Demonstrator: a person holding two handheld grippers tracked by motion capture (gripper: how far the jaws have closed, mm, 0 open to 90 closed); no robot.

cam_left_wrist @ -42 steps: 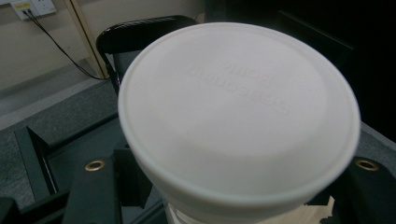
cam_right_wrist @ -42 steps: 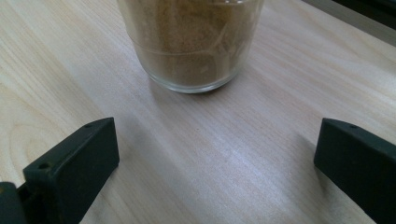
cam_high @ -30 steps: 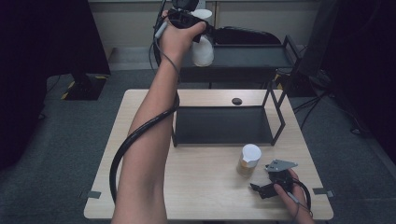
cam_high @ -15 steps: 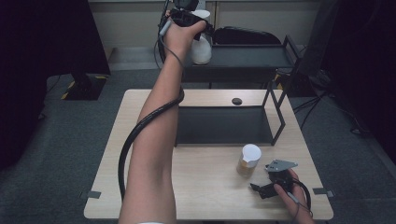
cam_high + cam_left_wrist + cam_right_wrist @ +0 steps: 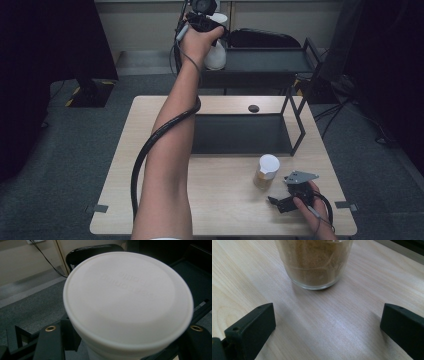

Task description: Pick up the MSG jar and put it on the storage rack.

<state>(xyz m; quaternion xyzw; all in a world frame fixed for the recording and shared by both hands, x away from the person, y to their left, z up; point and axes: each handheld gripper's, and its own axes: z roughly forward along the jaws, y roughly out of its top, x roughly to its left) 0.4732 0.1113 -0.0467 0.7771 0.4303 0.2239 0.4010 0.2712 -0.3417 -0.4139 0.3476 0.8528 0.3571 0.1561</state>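
Around the jar (image 5: 265, 171), the desk (image 5: 220, 210) lies bare toward the person; behind it the black rack (image 5: 295, 122) blocks, its far side probably open.

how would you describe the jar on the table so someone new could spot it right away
Start at the light wooden table and find the low black shelf frame on it. In front of that frame's right end, near the right tongs, stands a clear glass jar with a white lid and brown grainy contents. It is the lone upright container on the tabletop; the other white-lidded container is held up by the left tongs beyond the table.
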